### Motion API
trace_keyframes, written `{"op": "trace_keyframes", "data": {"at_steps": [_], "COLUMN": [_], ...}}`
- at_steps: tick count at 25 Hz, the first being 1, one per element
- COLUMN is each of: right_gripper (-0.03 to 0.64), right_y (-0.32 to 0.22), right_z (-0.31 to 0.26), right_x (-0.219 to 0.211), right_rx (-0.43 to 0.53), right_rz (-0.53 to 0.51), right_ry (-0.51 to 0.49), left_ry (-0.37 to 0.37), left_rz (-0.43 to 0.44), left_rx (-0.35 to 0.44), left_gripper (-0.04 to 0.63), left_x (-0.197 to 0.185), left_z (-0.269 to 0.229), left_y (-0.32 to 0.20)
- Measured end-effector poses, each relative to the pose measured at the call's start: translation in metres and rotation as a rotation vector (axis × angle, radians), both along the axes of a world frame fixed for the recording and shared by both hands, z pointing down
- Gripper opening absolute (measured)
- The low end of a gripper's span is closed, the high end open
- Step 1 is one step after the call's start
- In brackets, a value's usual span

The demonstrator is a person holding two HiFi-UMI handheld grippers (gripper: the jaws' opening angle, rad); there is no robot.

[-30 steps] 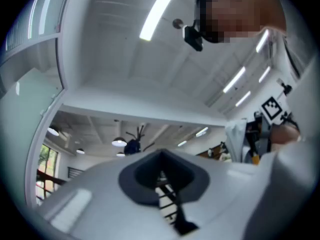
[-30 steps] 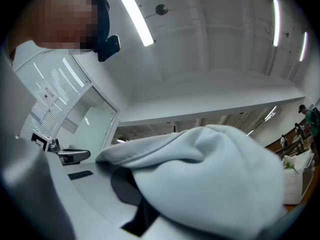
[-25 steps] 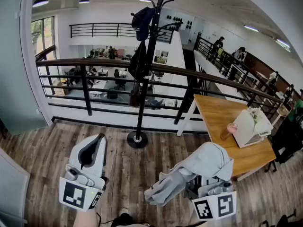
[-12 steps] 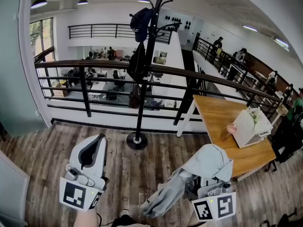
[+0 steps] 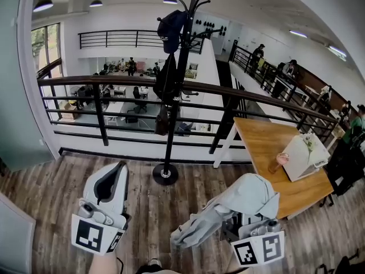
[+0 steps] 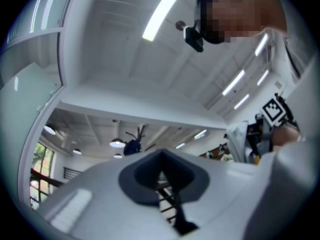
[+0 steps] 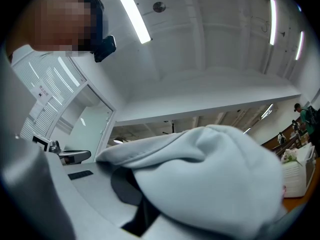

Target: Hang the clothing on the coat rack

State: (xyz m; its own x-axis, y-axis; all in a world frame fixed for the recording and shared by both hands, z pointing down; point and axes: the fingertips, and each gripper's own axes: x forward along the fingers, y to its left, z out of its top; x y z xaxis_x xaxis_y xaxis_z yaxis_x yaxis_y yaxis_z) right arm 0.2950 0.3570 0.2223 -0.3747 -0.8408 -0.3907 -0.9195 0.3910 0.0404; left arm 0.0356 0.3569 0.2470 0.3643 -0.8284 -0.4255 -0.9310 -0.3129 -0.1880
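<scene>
Right gripper point(image 5: 244, 221) clamped on grey garment point(image 5: 242, 194), held low, pointed forward; left gripper point(image 5: 111, 181) closed, empty, alongside; coat rack point(image 5: 174, 96) ahead, well apart.

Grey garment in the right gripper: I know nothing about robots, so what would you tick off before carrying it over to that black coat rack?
1. Grip on the light grey fabric garment: ok. The right gripper is shut on it, with cloth draped over the jaws.
2. Left gripper free to help: ok. It is shut with nothing between its jaws.
3. Free hook on the black metal coat rack: ok. The topmost prongs are bare; a dark cap and dark clothes occupy others.
4. Rack within reach: not ok. It stands well ahead, by the railing.
5. Dangling sleeve off the floor: cannot tell.
</scene>
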Motion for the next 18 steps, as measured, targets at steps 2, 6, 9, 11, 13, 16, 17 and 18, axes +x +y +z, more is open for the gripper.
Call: {"op": "trace_keyframes", "data": {"at_steps": [2,6,9,11,13,16,17,18], "right_gripper": [0.012,0.011,0.012,0.012,0.012,0.012,0.012,0.012], "right_y": [-0.007,-0.018,-0.028,-0.036,-0.046,-0.064,-0.07,-0.076], "right_z": [0.0,0.001,0.002,0.002,0.004,0.007,0.008,0.009], "right_x": [-0.007,-0.019,-0.026,-0.028,-0.031,-0.037,-0.039,-0.041], "right_rx": [0.004,0.005,0.004,0.001,-0.005,-0.016,-0.019,-0.021], "right_rz": [0.007,0.026,0.04,0.048,0.053,0.053,0.051,0.047], "right_ry": [-0.004,-0.016,-0.02,-0.02,-0.019,-0.017,-0.015,-0.013], "left_ry": [0.0,0.0,0.002,0.002,0.001,0.002,0.003,0.003], "left_rz": [0.007,0.02,0.03,0.035,0.035,0.028,0.024,0.019], "left_rx": [0.003,0.005,0.002,-0.003,-0.008,-0.014,-0.016,-0.016], "left_gripper": [0.006,0.006,0.006,0.006,0.006,0.006,0.006,0.006], "left_x": [-0.007,-0.023,-0.032,-0.036,-0.04,-0.047,-0.05,-0.052], "left_z": [0.001,0.003,0.006,0.008,0.009,0.012,0.013,0.014], "left_y": [-0.008,-0.022,-0.034,-0.043,-0.053,-0.068,-0.073,-0.079]}}
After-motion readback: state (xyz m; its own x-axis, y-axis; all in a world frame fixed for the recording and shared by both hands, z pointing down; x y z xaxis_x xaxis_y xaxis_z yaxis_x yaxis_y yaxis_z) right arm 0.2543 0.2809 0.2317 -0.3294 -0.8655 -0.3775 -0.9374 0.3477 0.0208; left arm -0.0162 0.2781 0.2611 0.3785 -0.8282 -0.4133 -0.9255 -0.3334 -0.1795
